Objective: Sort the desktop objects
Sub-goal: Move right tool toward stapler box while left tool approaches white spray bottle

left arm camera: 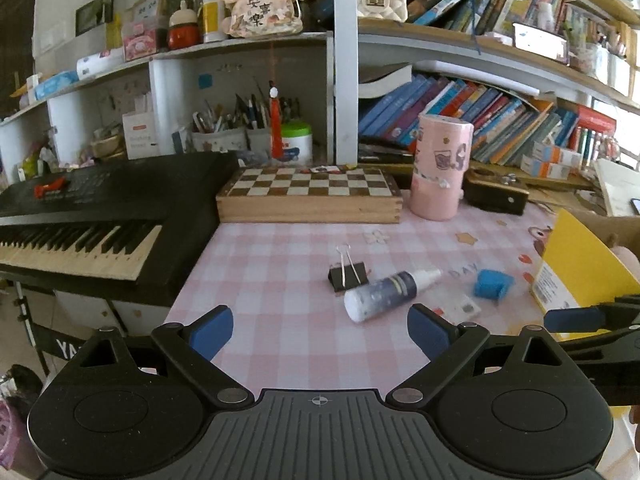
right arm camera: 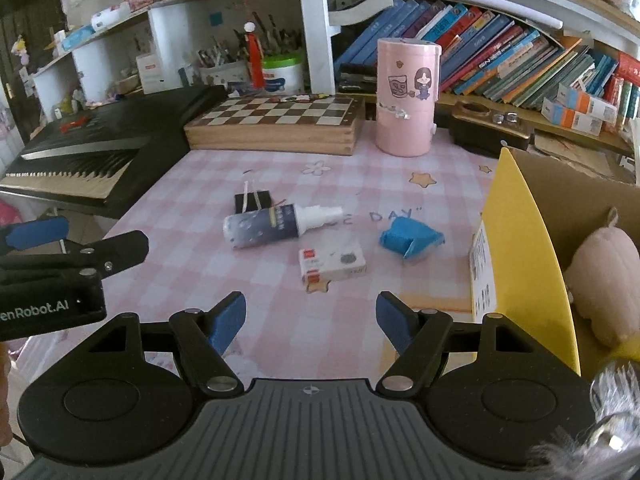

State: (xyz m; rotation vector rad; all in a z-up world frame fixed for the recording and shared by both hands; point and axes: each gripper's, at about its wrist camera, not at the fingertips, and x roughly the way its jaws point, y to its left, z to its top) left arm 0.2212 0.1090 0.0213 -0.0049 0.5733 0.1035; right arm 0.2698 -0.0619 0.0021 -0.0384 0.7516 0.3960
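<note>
Spray bottle (right arm camera: 276, 224) is being seen lying on its side on the pink checked tablecloth (right arm camera: 192, 208), its dark blue speckled body ending in a white base and a white nozzle. Touching its far side, a black binder clip (right arm camera: 253, 201) with folded wire handles is lying flat. A small white and orange box (right arm camera: 332, 266) is being shown just ahead of the right gripper (right arm camera: 310, 318), between its two blue pads and slightly beyond them. A crumpled blue item (right arm camera: 412, 238) is lying ahead and to the right of that gripper.

A cardboard box (right arm camera: 560, 208) with a yellow flap is standing open at the right gripper's right side, and a pale pink plush toy (right arm camera: 604, 280) is being held inside it. A pink cylindrical container (right arm camera: 406, 98) is standing upright far ahead, beside a wooden chessboard box (right arm camera: 276, 122); what is inside either cannot be told.

Both grippers are being held wide apart at the fingers, with nothing between the pads. From the left gripper (left arm camera: 320, 334), the bottle (left arm camera: 390, 294) and clip (left arm camera: 348, 276) are lying just ahead and slightly right, the blue item (left arm camera: 494, 284) farther right. The right gripper's finger (left arm camera: 576, 318) is being seen at the far right of the left wrist view.
</note>
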